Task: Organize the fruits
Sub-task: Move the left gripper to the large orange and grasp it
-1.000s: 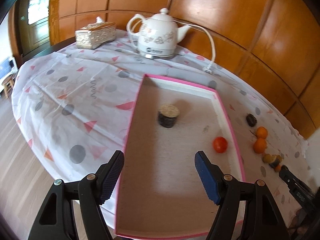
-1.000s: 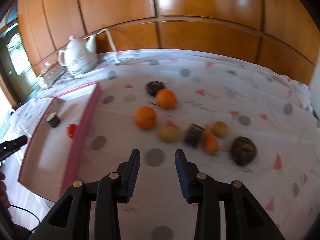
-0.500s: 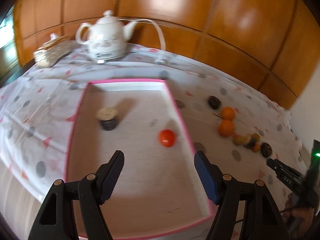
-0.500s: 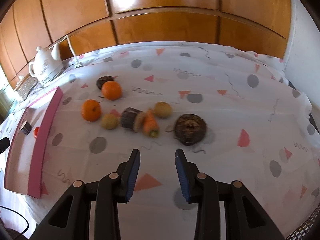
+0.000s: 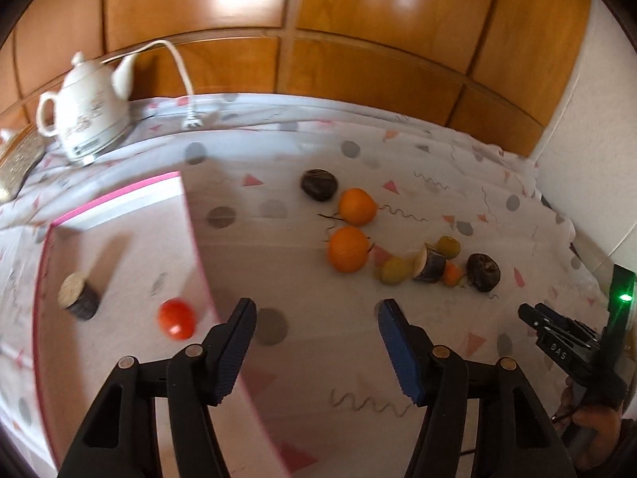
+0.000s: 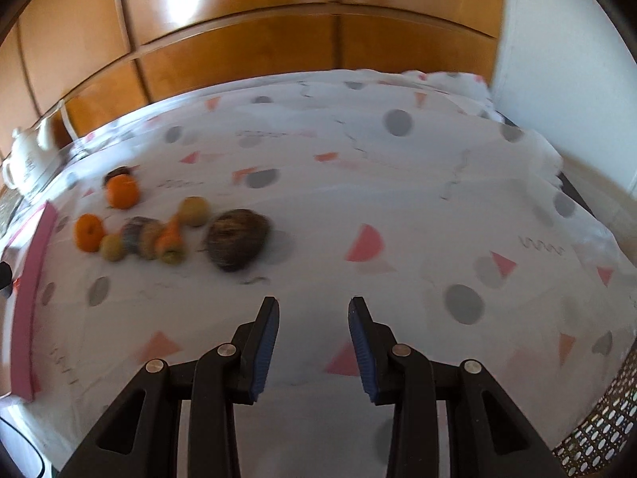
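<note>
A pink-rimmed tray (image 5: 191, 215) holds a red tomato (image 5: 177, 318) and a dark cut cylinder (image 5: 77, 294). To its right on the cloth lie two oranges (image 5: 357, 206) (image 5: 347, 249), a dark round fruit (image 5: 318, 184), a yellow-green fruit (image 5: 394, 271), a cut purple piece (image 5: 430, 265), a carrot (image 5: 452, 274) and a dark lump (image 5: 483, 272). My left gripper (image 5: 316, 304) hangs over the tray's right rim, its jaws closing with nothing between them. My right gripper (image 6: 313, 300) is open and empty over bare cloth, right of the dark lump (image 6: 239, 239) and oranges (image 6: 122, 191).
A white teapot (image 5: 87, 115) with its cord and plug (image 5: 191, 121) stands at the back left, beside a patterned box (image 5: 20, 159). A wood-panelled wall runs behind the table. A perforated basket (image 6: 597, 434) sits at the lower right, past the table edge.
Both views have swung right. My left gripper went from over the tray's middle to its right rim and its jaws narrowed. The fruit slid to the left in the right wrist view.
</note>
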